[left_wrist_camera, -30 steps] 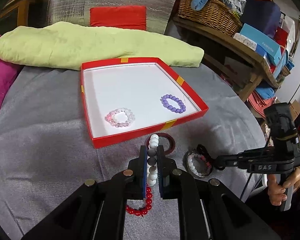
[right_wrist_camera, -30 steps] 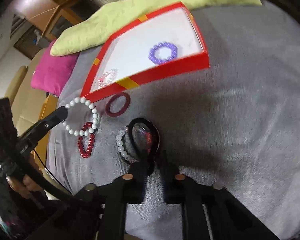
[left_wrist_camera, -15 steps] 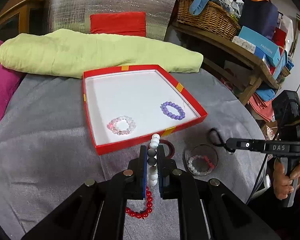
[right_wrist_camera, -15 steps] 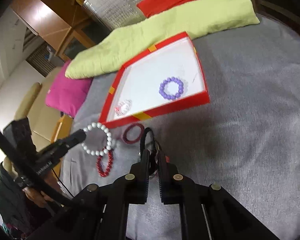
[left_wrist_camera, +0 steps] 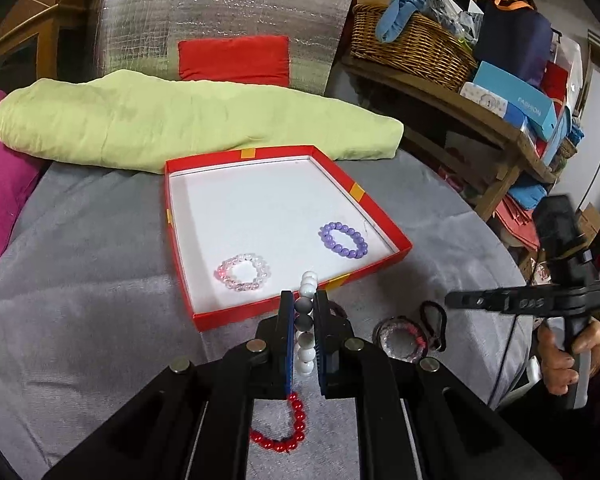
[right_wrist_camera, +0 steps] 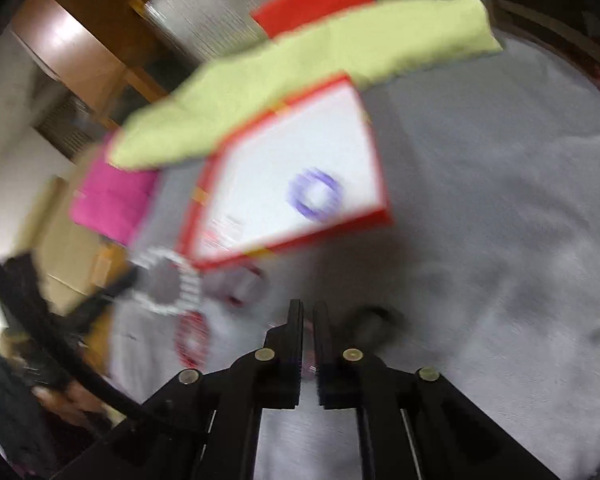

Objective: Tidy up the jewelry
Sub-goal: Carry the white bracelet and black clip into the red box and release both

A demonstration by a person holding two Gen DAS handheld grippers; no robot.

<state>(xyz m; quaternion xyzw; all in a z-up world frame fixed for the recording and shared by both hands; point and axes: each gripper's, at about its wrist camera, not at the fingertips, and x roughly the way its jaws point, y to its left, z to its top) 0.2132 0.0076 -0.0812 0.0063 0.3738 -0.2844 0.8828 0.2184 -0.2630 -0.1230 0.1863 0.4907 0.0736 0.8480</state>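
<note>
The left gripper (left_wrist_camera: 304, 320) clamps a white bead bracelet (left_wrist_camera: 306, 322) just before the red box (left_wrist_camera: 300, 304). The right gripper (right_wrist_camera: 308, 320) shows a narrow gap; whether it holds anything cannot be told.

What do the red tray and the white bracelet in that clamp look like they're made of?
The red tray looks like cardboard: thin folded walls, matte white inside, yellow tape at the edges. The white bracelet pinched in the left gripper seems to be smooth glossy beads, white with a couple of grey ones, perhaps stone, glass or plastic; the look alone can't settle which.
</note>
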